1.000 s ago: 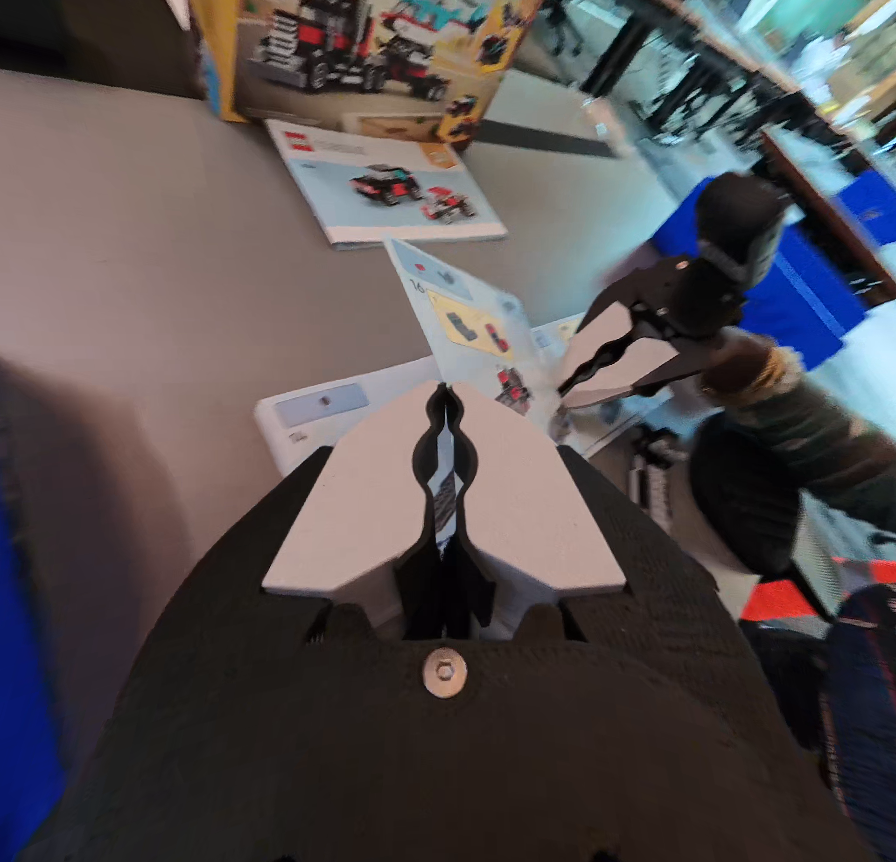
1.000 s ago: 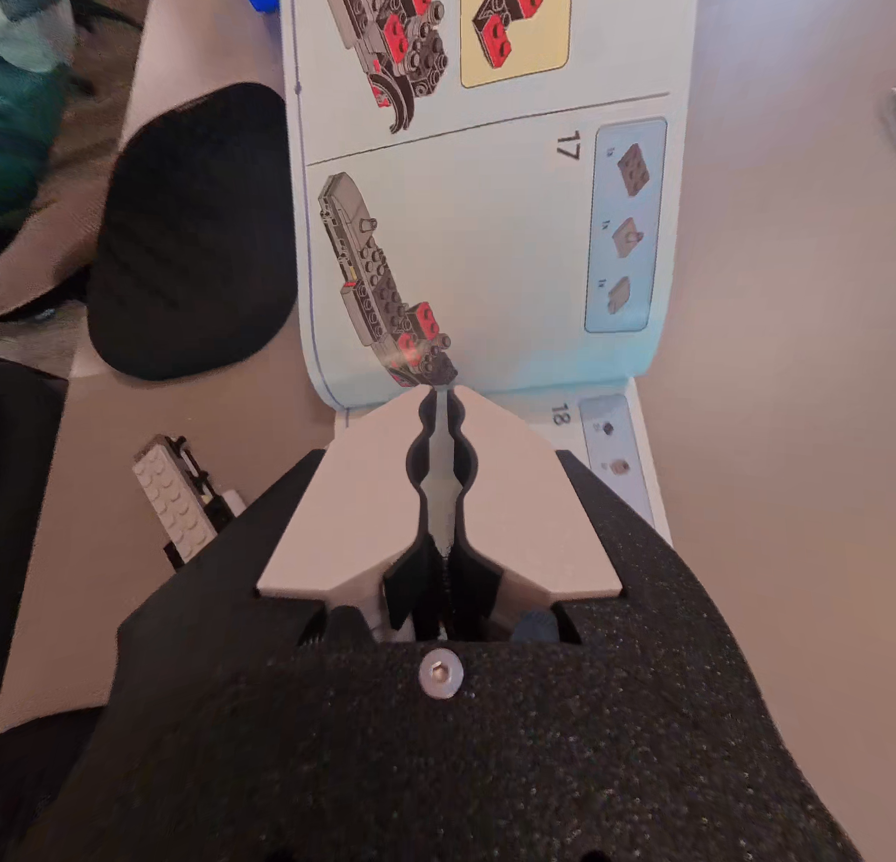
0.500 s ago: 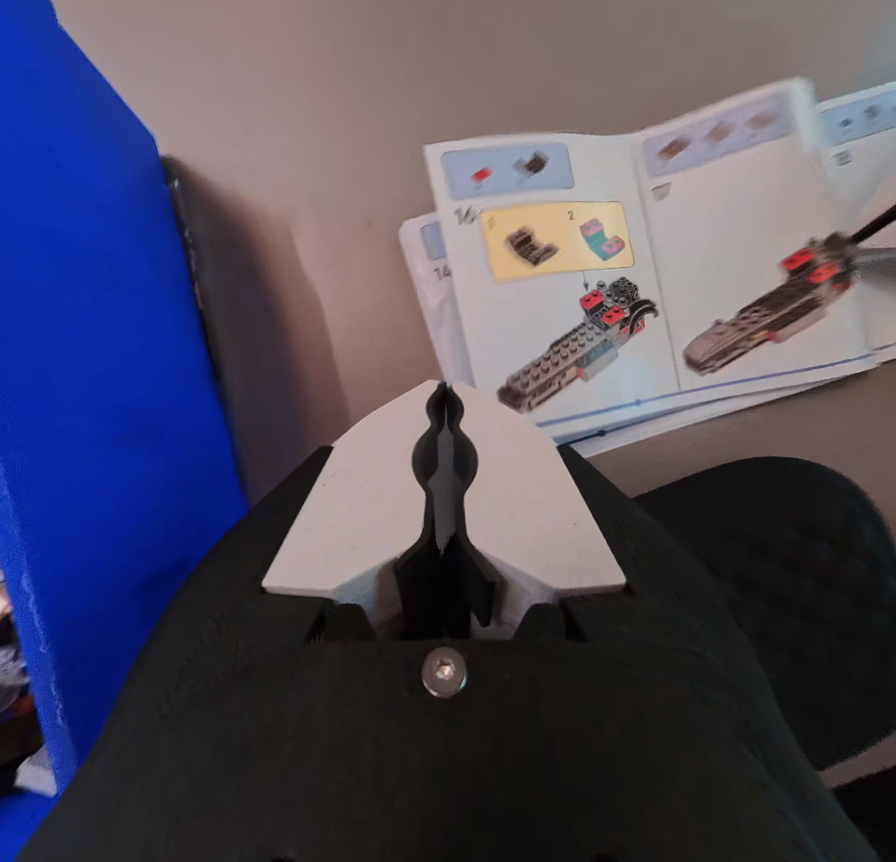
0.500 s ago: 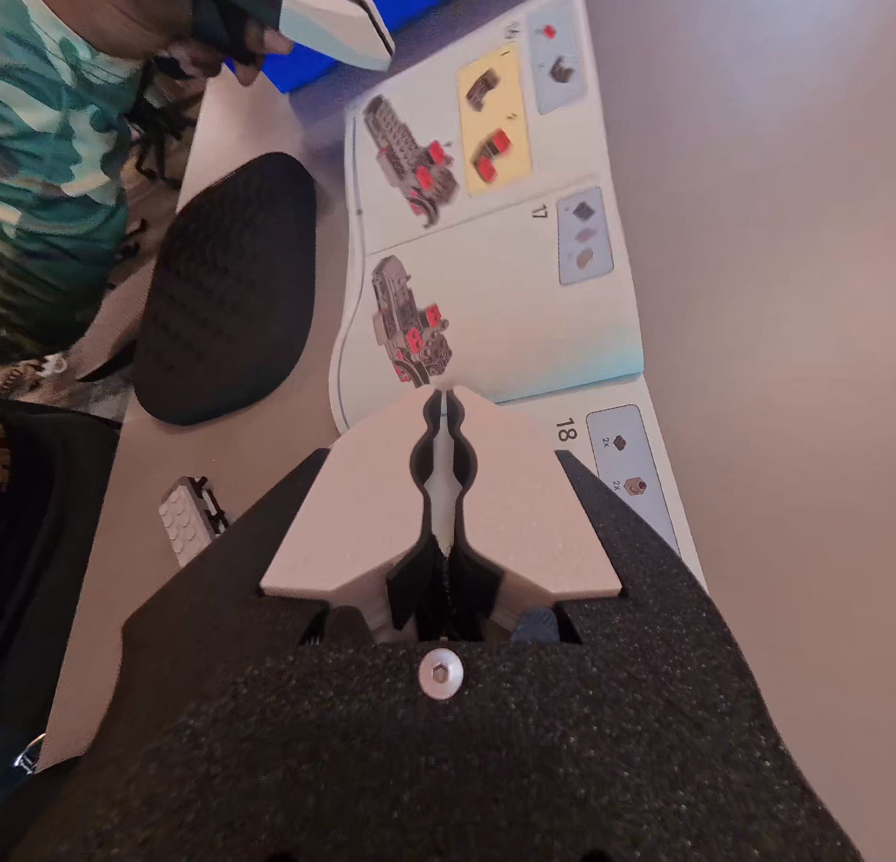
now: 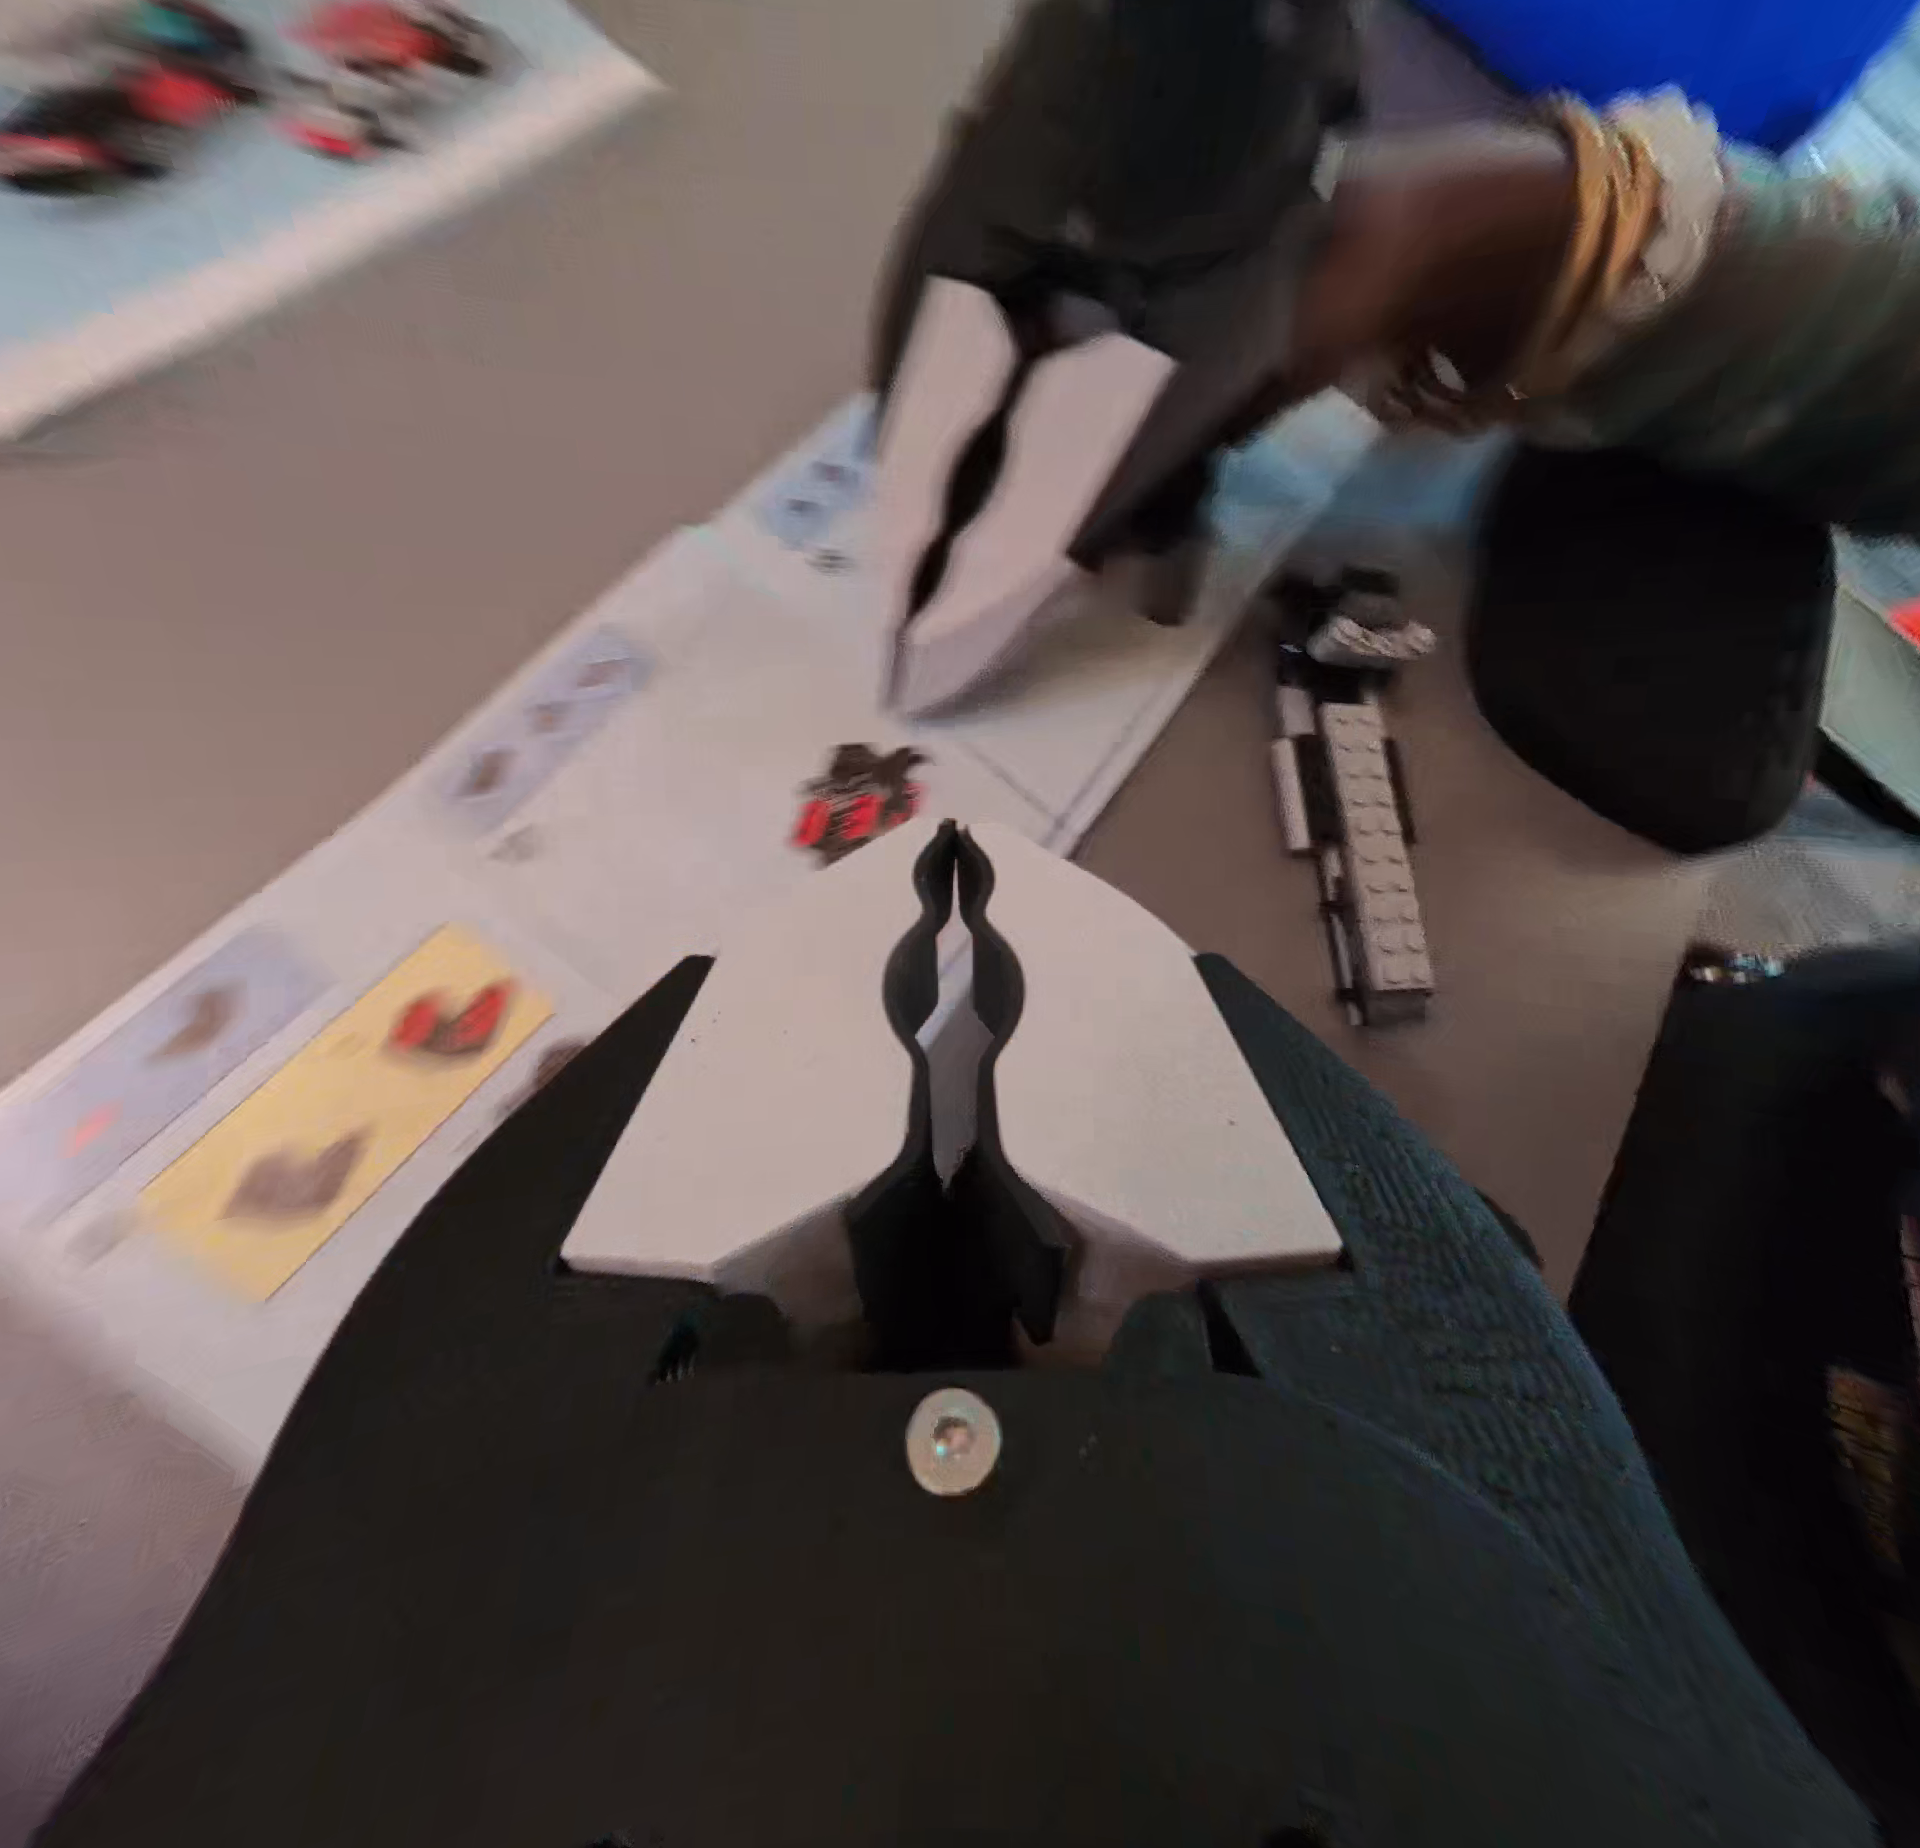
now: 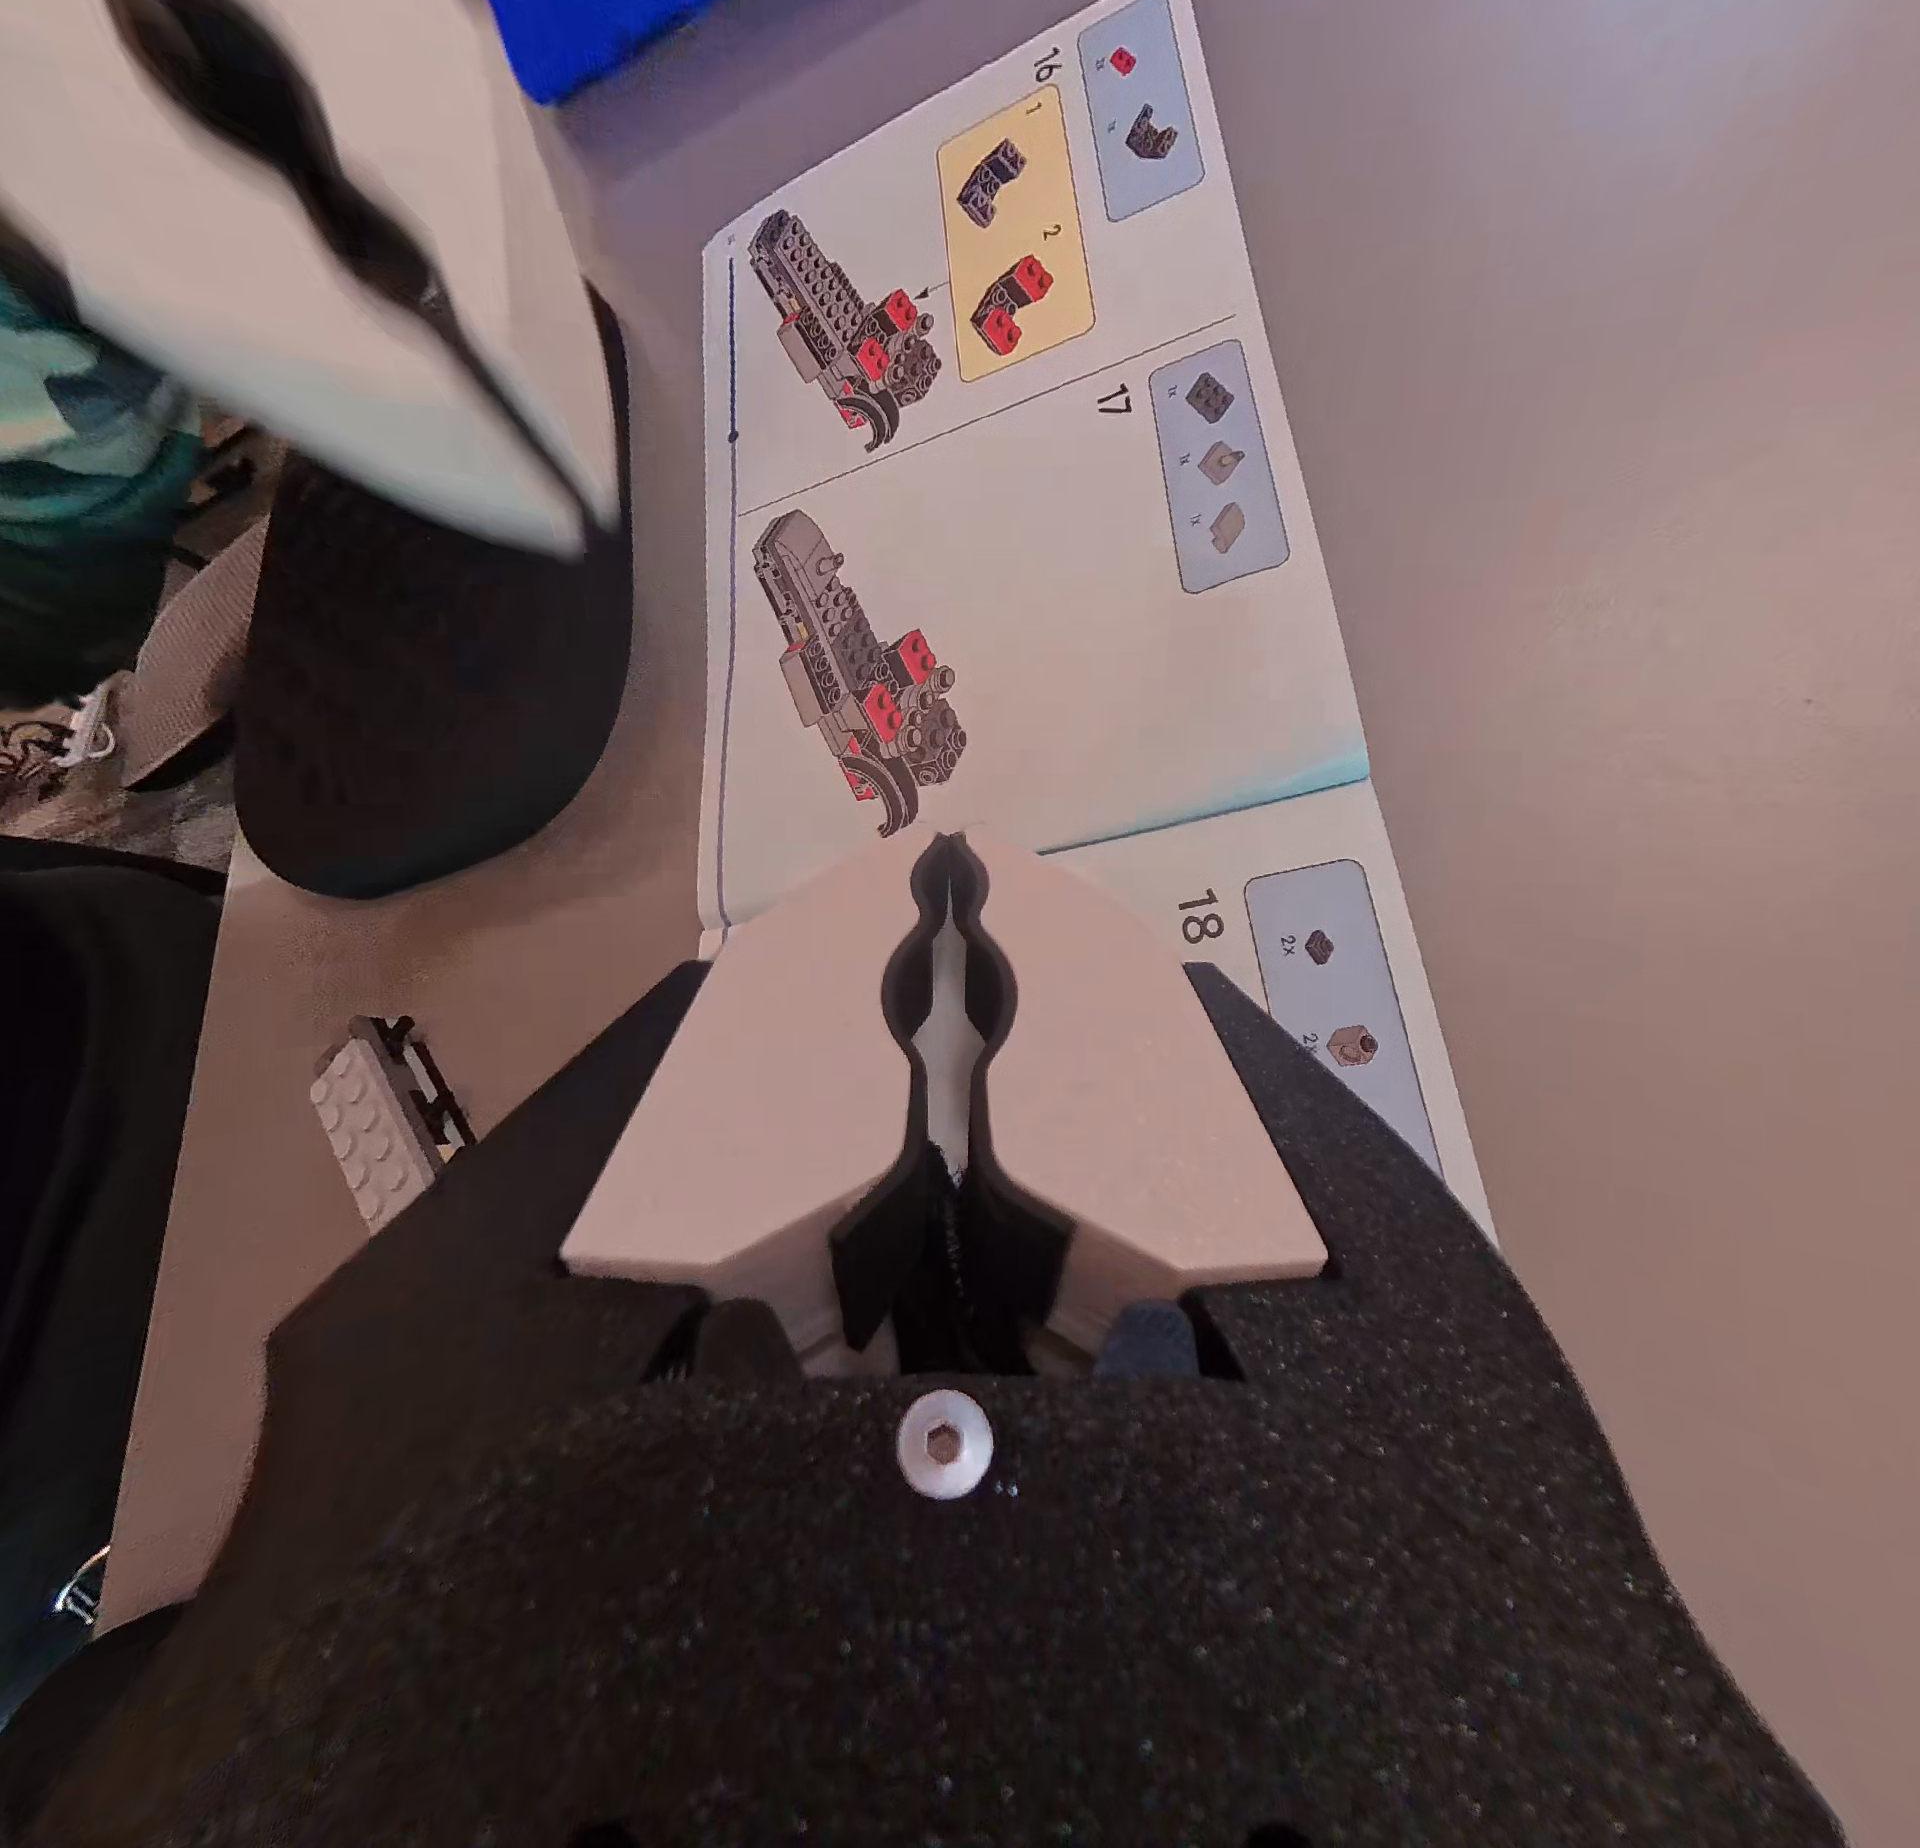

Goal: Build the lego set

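An open instruction booklet (image 6: 1039,572) lies on the grey table (image 6: 1610,448); it also shows blurred in the left wrist view (image 5: 665,759). A partly built grey and black lego model (image 5: 1356,842) lies right of the booklet, and its end shows in the right wrist view (image 6: 369,1123). My left gripper (image 5: 954,837) is shut and empty above the booklet. My right gripper (image 6: 951,842) is shut and empty, its tips over the booklet's fold. The right gripper shows farther off in the left wrist view (image 5: 914,645), tips down on the booklet. The left gripper crosses the right wrist view's top left (image 6: 551,510), blurred.
A second booklet (image 5: 208,188) lies at the far left. A black rounded object (image 6: 416,655) sits at the table's edge beside the open booklet. A blue box (image 6: 613,1) stands beyond the booklet. A person's sleeve (image 5: 1714,323) holds the right gripper.
My left gripper has swung from facing the blue box and page to look along the booklet toward the right gripper and lego model. It has come closer in the right wrist view.
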The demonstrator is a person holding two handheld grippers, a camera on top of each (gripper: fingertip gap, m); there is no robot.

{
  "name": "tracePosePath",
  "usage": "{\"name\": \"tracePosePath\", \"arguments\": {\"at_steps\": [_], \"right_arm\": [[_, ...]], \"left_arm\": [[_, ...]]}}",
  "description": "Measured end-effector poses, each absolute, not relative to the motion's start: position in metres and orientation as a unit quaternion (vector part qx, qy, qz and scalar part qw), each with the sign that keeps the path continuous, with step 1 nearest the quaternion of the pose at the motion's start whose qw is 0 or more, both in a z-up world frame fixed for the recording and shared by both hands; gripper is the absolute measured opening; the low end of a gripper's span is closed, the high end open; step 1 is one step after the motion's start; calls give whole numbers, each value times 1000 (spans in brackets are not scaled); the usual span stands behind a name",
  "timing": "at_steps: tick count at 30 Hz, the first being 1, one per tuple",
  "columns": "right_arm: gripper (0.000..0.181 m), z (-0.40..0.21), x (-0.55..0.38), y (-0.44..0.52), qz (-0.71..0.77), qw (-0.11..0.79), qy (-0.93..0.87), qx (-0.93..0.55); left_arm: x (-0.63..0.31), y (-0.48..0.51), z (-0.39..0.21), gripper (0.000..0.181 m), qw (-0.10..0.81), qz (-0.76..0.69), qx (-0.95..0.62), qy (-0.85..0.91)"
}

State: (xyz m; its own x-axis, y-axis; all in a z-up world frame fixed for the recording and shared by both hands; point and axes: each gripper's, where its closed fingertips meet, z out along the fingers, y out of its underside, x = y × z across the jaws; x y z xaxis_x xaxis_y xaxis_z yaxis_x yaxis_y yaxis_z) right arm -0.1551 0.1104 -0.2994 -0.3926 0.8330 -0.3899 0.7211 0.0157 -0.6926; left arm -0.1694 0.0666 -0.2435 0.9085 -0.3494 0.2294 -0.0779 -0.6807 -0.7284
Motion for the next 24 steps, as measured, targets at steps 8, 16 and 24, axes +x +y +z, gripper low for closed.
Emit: {"name": "tracePosePath", "arguments": {"at_steps": [8, 16, 24], "right_arm": [[0, -300, -147, 114, 444, 46, -715, -538], [0, -298, -150, 118, 464, -20, -659, -591], [0, -298, -179, 157, 455, 34, -597, -660]], "left_arm": [[-120, 88, -302, 0, 286, -200, -918, 187], [-122, 87, -303, 1, 268, -215, -918, 198], [-123, 87, -302, 1, 269, -224, -913, 210]]}}
